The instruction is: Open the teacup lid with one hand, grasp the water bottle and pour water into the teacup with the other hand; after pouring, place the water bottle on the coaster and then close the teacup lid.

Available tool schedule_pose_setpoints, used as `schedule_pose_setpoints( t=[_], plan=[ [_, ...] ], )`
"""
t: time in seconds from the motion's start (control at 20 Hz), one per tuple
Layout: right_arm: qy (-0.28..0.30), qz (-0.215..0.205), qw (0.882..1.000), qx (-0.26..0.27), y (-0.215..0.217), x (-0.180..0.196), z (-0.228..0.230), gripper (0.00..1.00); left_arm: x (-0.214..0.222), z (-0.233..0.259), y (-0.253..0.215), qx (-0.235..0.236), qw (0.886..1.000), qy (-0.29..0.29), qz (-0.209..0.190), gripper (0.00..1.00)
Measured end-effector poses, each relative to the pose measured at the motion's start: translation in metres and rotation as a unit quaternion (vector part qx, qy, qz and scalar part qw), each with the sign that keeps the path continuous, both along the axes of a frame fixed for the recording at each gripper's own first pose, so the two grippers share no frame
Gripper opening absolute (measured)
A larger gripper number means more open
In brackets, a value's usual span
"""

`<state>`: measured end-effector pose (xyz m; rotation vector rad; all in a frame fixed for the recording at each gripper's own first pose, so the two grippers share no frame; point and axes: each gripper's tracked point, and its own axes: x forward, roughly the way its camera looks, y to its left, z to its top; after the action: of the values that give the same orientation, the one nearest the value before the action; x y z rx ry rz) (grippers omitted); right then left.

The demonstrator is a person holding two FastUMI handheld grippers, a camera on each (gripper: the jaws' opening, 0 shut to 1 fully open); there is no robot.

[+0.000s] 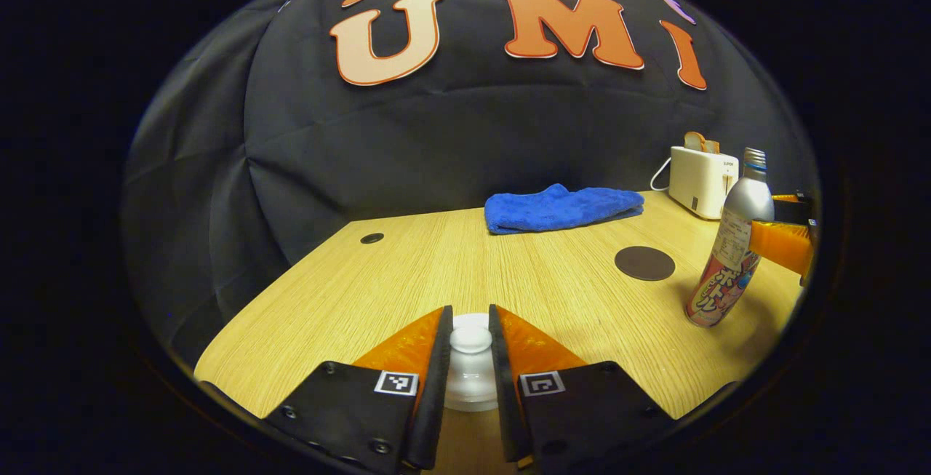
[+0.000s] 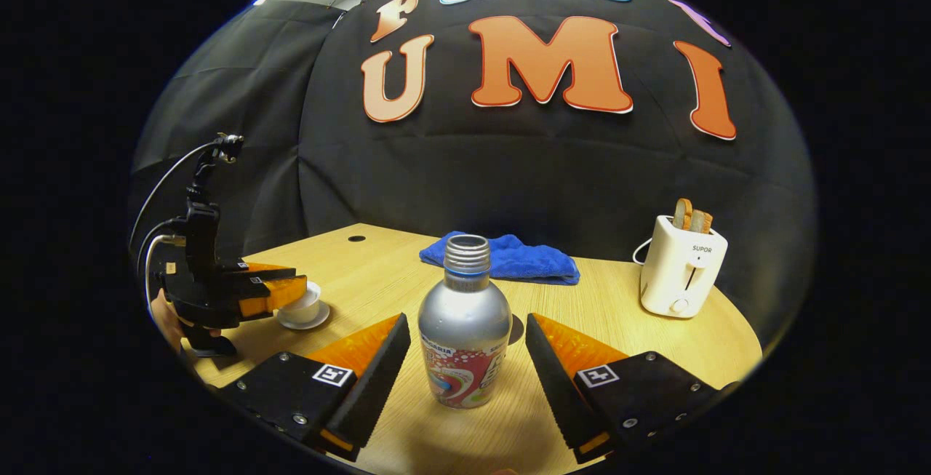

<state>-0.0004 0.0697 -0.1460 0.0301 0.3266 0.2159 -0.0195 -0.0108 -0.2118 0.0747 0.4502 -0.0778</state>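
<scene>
The white teacup (image 2: 304,308) stands on its saucer at the table's left. Its lid (image 1: 471,380) has a round knob (image 1: 470,339), and my left gripper (image 1: 470,313) is shut on that knob from both sides. Seen from the right gripper view, the left gripper (image 2: 280,293) hovers level over the cup, a hand behind it. The silver water bottle (image 2: 465,326) stands upright with no cap, between the spread fingers of my open right gripper (image 2: 465,324); neither finger touches it. The bottle (image 1: 729,257) also shows at the right, near the dark round coaster (image 1: 644,262).
A folded blue towel (image 1: 564,207) lies at the back of the wooden table (image 1: 407,271). A white toaster (image 2: 680,275) with bread in it stands at the back right. A small dark hole (image 1: 372,238) sits near the table's far left corner.
</scene>
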Motion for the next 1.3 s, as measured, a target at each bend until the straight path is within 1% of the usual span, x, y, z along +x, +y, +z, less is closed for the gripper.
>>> schedule_pose_setpoints(
  t=[0.2, 0.25, 0.3, 0.35, 0.4, 0.45, 0.5, 0.55, 0.85, 0.9, 0.95, 1.0, 1.05, 1.3],
  plan=[
    [0.005, -0.001, 1.000, -0.001, -0.001, 0.002, -0.005, 0.96, 0.004, 0.003, 0.000, -0.006, 1.000, -0.004, 0.002, 0.37],
    [0.007, 0.000, 1.000, 0.000, 0.000, 0.003, -0.007, 0.96, 0.003, -0.001, 0.000, -0.009, 1.000, -0.006, 0.005, 0.31],
    [0.010, 0.000, 1.000, 0.001, 0.000, 0.003, -0.008, 0.96, 0.002, 0.000, 0.000, -0.009, 1.000, -0.006, 0.004, 0.29],
    [0.013, 0.000, 1.000, 0.001, 0.000, 0.004, -0.010, 0.96, 0.002, 0.001, 0.000, -0.010, 1.000, -0.009, 0.006, 0.31],
    [0.018, 0.000, 1.000, 0.002, 0.001, 0.004, -0.013, 0.96, 0.001, 0.003, 0.000, -0.012, 1.000, -0.013, 0.007, 0.29],
    [0.021, 0.001, 1.000, 0.003, 0.001, 0.005, -0.015, 0.96, 0.003, 0.005, 0.001, -0.012, 1.000, -0.018, 0.009, 0.28],
    [0.026, 0.001, 1.000, 0.004, 0.002, 0.005, -0.017, 0.96, 0.004, 0.006, 0.002, -0.011, 1.000, -0.021, 0.010, 0.29],
    [0.030, 0.002, 1.000, 0.006, 0.004, 0.005, -0.020, 0.96, 0.005, 0.010, 0.003, -0.011, 0.999, -0.028, 0.013, 0.31],
    [0.064, 0.008, 0.998, 0.014, 0.015, 0.006, -0.036, 0.93, 0.006, 0.033, 0.010, -0.003, 0.998, -0.063, 0.021, 0.31],
    [0.067, 0.005, 0.998, 0.010, 0.013, 0.007, -0.037, 0.90, 0.005, 0.037, 0.011, -0.003, 0.997, -0.067, 0.023, 0.28],
    [0.066, 0.009, 0.998, 0.007, 0.013, 0.007, -0.036, 0.82, 0.006, 0.040, 0.015, -0.002, 0.997, -0.070, 0.027, 0.28],
    [0.065, 0.014, 0.998, 0.003, 0.016, 0.007, -0.035, 0.80, 0.005, 0.040, 0.018, -0.001, 0.997, -0.071, 0.031, 0.28],
    [0.062, 0.017, 0.998, -0.003, 0.019, 0.006, -0.032, 0.79, 0.005, 0.043, 0.022, 0.000, 0.997, -0.075, 0.036, 0.31],
    [0.028, 0.025, 0.996, -0.075, 0.021, 0.012, -0.007, 0.79, -0.005, 0.056, 0.042, 0.001, 0.995, -0.089, 0.055, 0.31]
  ],
)
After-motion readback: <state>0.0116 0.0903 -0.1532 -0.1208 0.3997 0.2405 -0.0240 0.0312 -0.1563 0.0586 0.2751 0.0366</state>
